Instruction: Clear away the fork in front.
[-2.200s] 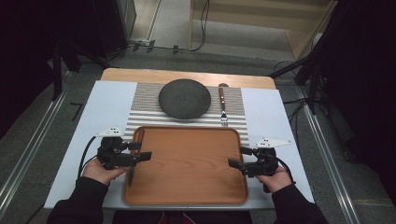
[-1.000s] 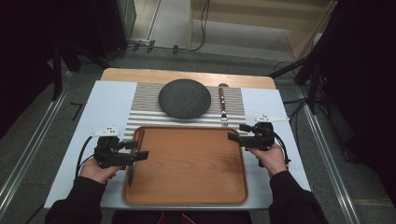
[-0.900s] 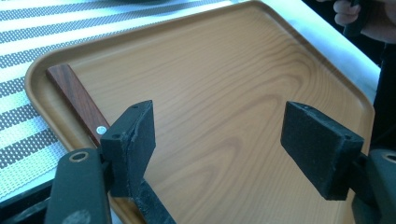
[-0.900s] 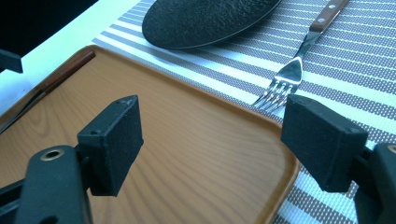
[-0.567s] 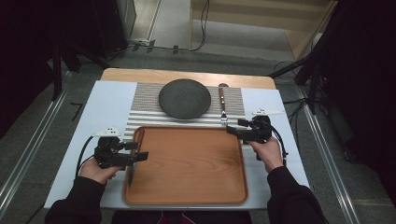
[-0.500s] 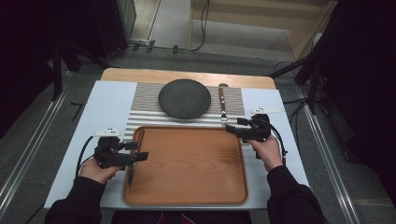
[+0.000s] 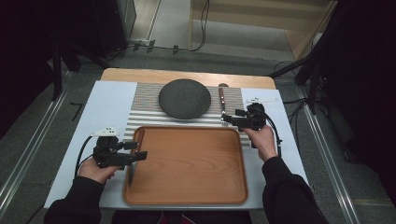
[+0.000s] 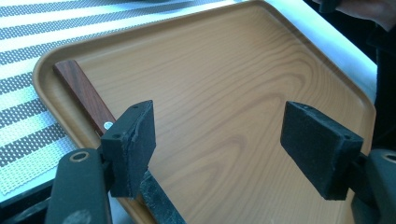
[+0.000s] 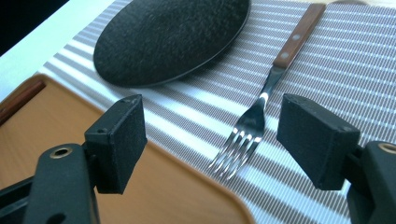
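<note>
The right hand-held gripper (image 7: 227, 119), jaws spread, hovers just above the fork (image 9: 261, 112) lying beside the dark plate (image 7: 185, 98), apparently about to pick it up; next it must lower and close. The left hand-held gripper (image 7: 138, 155), also spread, waits over the tray (image 7: 187, 196).

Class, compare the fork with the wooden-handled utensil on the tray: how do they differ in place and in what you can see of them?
The fork lies on the striped mat beside the dark plate; the other utensil lies in the tray along its edge. The fork shows tines and handle; the other utensil's working end is hidden behind the left gripper. Both have reddish wooden handles with rivets.
</note>
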A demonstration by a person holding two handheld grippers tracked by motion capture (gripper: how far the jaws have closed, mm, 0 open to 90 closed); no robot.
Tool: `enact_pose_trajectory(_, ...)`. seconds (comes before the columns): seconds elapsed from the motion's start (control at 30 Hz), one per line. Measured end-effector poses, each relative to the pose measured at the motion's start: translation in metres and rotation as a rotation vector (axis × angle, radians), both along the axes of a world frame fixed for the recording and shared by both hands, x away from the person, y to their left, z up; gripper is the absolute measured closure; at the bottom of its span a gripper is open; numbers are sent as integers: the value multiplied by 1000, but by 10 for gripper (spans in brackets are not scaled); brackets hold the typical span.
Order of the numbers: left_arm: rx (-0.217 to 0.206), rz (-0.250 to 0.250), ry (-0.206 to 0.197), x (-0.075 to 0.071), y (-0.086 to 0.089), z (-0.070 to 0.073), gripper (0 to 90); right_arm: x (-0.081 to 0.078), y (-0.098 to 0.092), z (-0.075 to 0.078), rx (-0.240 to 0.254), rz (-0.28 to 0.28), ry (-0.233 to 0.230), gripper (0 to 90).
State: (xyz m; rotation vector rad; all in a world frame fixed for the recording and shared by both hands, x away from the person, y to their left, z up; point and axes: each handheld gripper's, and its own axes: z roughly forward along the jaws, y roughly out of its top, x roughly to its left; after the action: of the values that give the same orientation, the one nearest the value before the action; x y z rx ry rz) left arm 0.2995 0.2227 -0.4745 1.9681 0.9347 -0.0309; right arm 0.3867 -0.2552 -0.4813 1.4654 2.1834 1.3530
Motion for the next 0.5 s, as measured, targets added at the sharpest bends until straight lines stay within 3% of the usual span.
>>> enact_pose_trajectory(0.5, -1, -1, 12, 3, 2, -2, 274, 44, 7, 5, -27, -81, 2, 238)
